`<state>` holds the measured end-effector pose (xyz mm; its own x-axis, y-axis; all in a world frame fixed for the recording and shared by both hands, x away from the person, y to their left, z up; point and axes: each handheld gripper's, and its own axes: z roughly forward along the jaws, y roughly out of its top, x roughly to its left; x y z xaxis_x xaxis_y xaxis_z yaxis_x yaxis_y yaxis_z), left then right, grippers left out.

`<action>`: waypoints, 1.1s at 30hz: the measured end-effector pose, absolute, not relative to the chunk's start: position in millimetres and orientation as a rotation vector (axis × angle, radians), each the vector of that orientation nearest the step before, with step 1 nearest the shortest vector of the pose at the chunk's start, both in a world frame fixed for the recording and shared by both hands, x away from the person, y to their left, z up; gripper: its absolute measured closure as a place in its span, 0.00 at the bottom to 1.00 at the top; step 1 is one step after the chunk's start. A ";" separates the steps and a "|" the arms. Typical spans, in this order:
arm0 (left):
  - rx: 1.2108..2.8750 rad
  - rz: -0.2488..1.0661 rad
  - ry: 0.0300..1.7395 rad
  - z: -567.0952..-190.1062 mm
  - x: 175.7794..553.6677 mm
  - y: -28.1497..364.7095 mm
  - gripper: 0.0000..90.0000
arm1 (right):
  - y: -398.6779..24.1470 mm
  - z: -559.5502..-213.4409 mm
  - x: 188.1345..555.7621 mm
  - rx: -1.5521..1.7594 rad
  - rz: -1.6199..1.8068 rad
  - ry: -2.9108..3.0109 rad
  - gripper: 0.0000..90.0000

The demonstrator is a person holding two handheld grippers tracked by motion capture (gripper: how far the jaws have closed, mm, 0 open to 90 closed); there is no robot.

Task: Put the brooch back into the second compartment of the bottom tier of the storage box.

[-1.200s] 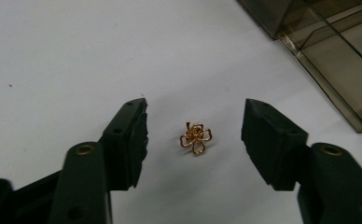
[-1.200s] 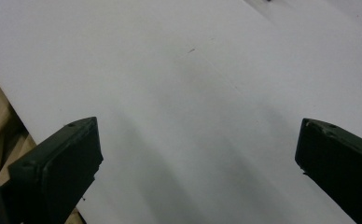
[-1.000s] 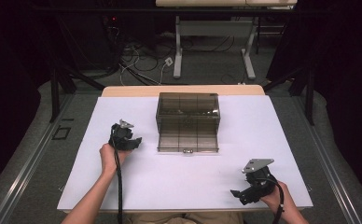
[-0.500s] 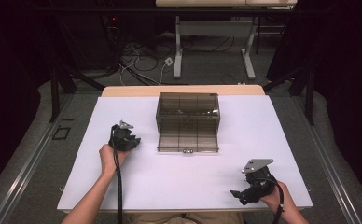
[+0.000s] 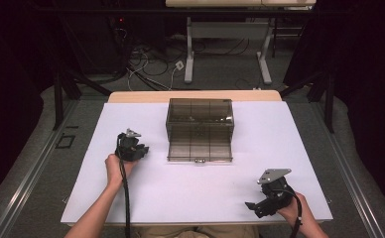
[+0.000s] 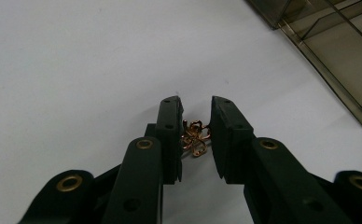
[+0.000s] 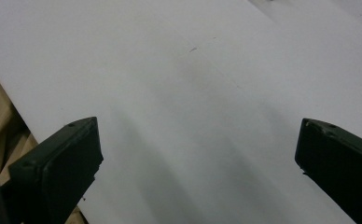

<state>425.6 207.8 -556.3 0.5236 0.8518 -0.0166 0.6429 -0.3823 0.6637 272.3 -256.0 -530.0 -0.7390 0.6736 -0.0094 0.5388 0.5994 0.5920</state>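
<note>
My left gripper (image 5: pixel 141 148) rests low on the white table left of the box. In the left gripper view its jaws (image 6: pixel 195 105) have just been closing and now pinch a small coppery wire ornament (image 6: pixel 196 138) between the pads, just above the tabletop. A smoky translucent plastic box (image 5: pixel 199 130) stands at the table's middle back with its front flap folded down; its edge shows at the upper right (image 6: pixel 337 51). My right gripper (image 5: pixel 253 208) sits near the front right edge, jaws wide open (image 7: pixel 200 126) with only bare table between them.
A white sheet (image 5: pixel 190 198) covers the table, with a wooden edge strip (image 5: pixel 195 95) at the back. Beyond it are dark floor, cables and desk legs (image 5: pixel 189 59). A cable trails from each gripper along the forearms.
</note>
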 end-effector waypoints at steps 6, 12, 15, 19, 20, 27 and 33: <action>2.148 0.429 1.203 -555.9 424.6 208.2 0.82 | -256.5 -530.2 272.5 0.999 0.842 2.591 0.00; 2.137 0.437 1.199 -553.1 421.7 208.0 0.82 | -257.6 -527.0 272.5 0.994 0.797 2.623 0.00; 2.138 0.440 1.189 -550.9 420.2 208.1 0.82 | -257.7 -527.0 272.5 0.994 0.798 2.622 0.00; 2.129 0.445 1.183 -548.4 418.2 207.9 0.82 | -257.7 -527.0 272.5 0.993 0.798 2.622 0.00; 2.131 0.445 1.178 -547.9 417.8 207.8 0.82 | -257.7 -527.0 272.5 0.994 0.799 2.622 0.00; 2.120 0.453 1.165 -543.5 414.6 206.2 0.82 | -258.0 -527.0 272.6 0.997 0.796 2.622 0.00; 2.122 0.451 1.141 -539.5 411.8 202.4 0.83 | -257.8 -527.0 272.5 0.994 0.798 2.623 0.00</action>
<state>411.8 202.4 -539.5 0.5566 0.8307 -0.0142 0.5964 -0.3876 0.7029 272.5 -257.8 -527.0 -0.7453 0.6665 -0.0162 0.5445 0.6226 0.5621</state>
